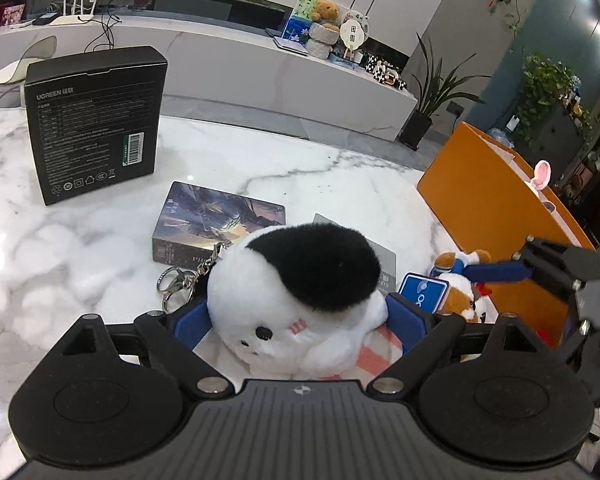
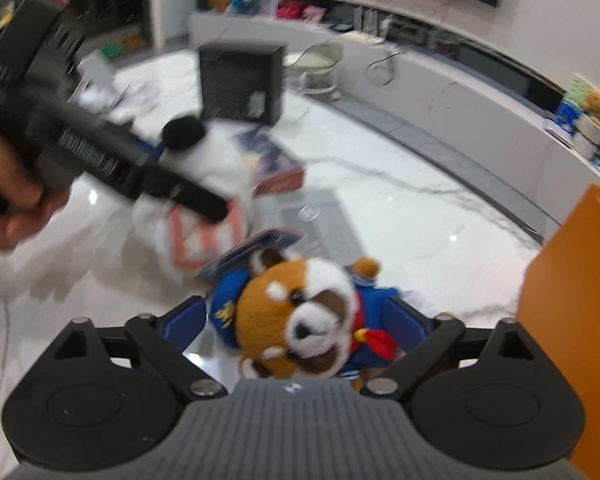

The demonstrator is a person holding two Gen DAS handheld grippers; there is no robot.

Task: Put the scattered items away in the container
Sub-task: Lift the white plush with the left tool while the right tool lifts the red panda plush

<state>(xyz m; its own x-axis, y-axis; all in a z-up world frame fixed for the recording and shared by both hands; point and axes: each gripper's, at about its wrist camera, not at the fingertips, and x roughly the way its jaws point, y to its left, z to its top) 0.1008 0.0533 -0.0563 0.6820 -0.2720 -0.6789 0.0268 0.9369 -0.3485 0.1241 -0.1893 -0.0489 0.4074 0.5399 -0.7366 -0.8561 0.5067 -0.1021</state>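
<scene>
A white plush with a black patch (image 1: 300, 280) and a metal key clasp (image 1: 176, 284) lies on the marble table, between the blue pads of my left gripper (image 1: 296, 312). The pads stand wide on either side and do not squeeze it. In the blurred right wrist view, a red panda plush in blue clothes (image 2: 300, 316) sits between the spread fingers of my right gripper (image 2: 296, 312), also ungripped. The orange container (image 1: 480, 216) (image 2: 572, 320) stands at the right. The panda (image 1: 464, 292) lies just in front of it.
A black upright box (image 1: 96, 120) stands at the far left. An illustrated flat box (image 1: 216, 220), a grey card (image 1: 382, 258) and a blue card (image 1: 422, 292) lie beyond the plushes. A hand (image 2: 16, 188) holds the left gripper. Behind the table runs a long white counter (image 1: 240, 64).
</scene>
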